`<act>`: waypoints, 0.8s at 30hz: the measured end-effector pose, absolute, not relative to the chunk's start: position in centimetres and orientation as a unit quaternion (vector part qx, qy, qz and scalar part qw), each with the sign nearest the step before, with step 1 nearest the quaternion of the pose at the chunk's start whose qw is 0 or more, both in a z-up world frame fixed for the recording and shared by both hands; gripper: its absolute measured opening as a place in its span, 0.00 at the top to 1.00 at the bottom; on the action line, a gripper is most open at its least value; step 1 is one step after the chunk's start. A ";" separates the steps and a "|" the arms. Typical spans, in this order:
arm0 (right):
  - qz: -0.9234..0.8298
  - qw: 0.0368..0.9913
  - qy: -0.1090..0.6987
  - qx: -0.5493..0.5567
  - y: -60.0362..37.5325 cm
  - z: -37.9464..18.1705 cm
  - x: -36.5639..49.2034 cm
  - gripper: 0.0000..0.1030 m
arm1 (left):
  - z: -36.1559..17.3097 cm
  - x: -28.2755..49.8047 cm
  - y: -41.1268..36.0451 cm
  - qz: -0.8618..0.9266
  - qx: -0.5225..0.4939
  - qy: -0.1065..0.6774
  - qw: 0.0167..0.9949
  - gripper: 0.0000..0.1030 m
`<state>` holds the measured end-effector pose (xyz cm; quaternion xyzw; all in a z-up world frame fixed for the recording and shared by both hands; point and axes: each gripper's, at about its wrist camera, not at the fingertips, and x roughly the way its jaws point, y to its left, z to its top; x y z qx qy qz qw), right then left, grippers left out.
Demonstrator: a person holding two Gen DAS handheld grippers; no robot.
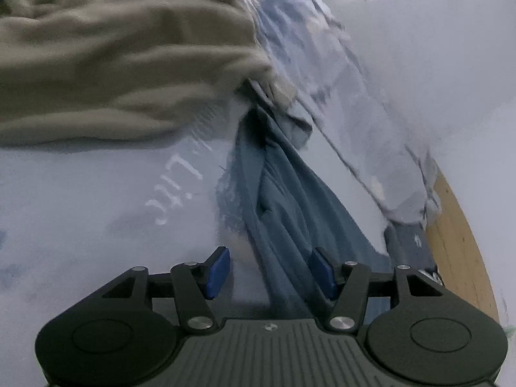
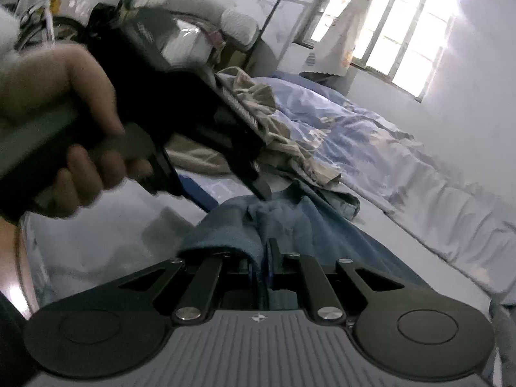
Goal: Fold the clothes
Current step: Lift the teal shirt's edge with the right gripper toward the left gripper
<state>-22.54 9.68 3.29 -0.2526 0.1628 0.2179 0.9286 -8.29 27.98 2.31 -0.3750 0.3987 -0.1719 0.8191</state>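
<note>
Surface: a pale bed sheet (image 1: 80, 200) is seen, a window (image 2: 409, 32) at upper right.
Blue garment (image 1: 283, 200): laid at frame centre.
Left gripper (image 1: 271, 272): held apart, nothing pinched.
Right gripper (image 2: 261, 258): clamped on the blue garment.

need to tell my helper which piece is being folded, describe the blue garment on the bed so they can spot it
Start at the bed under the window, with its pale blue patterned duvet along the wall. Nearer, on the bare mattress, lies a rumpled beige garment; just in front of it is the blue garment. It is the only plain dusty-blue cloth, and the right tongs are shut on its bunched edge.
</note>
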 end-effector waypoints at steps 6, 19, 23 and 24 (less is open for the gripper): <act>0.224 0.933 0.162 -0.232 9.4 4.4 -23.0 0.93 | 1.2 -2.4 26.3 -0.194 -0.351 0.416 0.816 0.47; 0.237 0.943 0.160 -0.169 6.1 5.9 -22.8 0.93 | 1.3 6.7 24.7 -0.170 -0.297 0.409 0.846 0.47; 0.233 0.947 0.159 -0.152 4.6 6.6 -23.1 0.93 | 1.3 8.0 24.5 -0.159 -0.305 0.399 0.850 0.52; 0.233 0.948 0.160 -0.147 4.3 6.7 -23.2 0.93 | 1.3 8.2 24.5 -0.154 -0.308 0.397 0.851 0.74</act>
